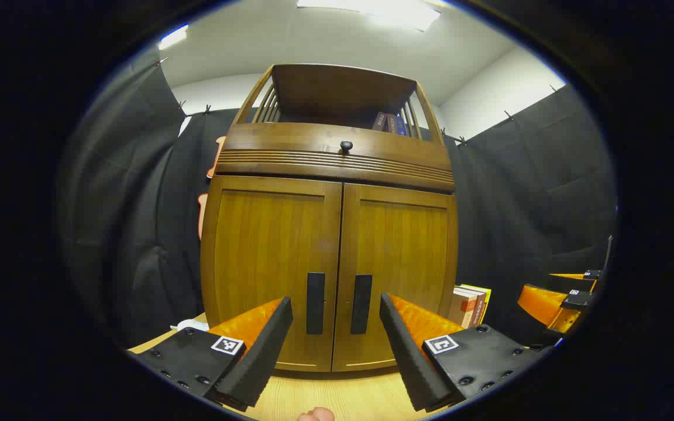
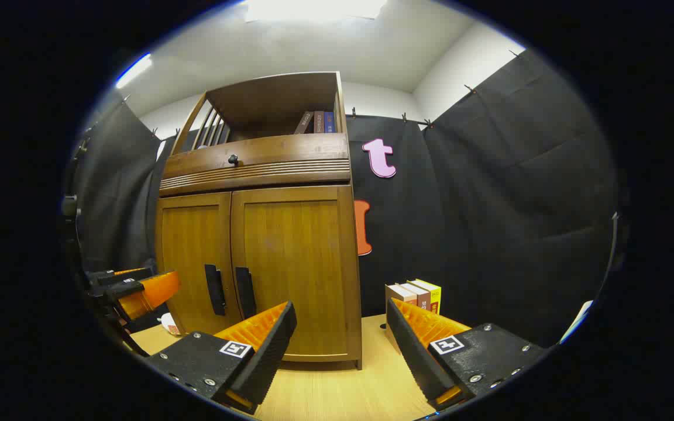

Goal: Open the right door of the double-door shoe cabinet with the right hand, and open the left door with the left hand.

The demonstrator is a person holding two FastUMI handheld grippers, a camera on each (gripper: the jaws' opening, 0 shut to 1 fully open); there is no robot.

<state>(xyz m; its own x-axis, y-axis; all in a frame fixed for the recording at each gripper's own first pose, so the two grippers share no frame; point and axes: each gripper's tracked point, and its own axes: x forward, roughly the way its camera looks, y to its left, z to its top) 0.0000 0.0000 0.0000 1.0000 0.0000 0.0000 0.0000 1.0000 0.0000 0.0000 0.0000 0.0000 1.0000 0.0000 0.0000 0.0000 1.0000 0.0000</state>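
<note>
A brown wooden shoe cabinet (image 1: 331,234) stands on the table with both doors closed. Its left door (image 1: 270,269) and right door (image 1: 398,269) each carry a dark vertical handle, the left handle (image 1: 315,303) and the right handle (image 1: 361,304), beside the middle seam. My left gripper (image 1: 336,310) is open, a short way in front of the two handles, holding nothing. In the right gripper view the cabinet (image 2: 261,245) sits left of centre, with its right handle (image 2: 245,292) and left handle (image 2: 215,289). My right gripper (image 2: 341,316) is open, off the cabinet's right front corner, empty.
Several books (image 1: 470,305) stand upright on the light wooden table (image 1: 337,394) just right of the cabinet, also the books (image 2: 416,295) ahead of my right gripper. A drawer with a round knob (image 1: 346,145) and an open shelf with books top the cabinet. Black cloth surrounds the booth.
</note>
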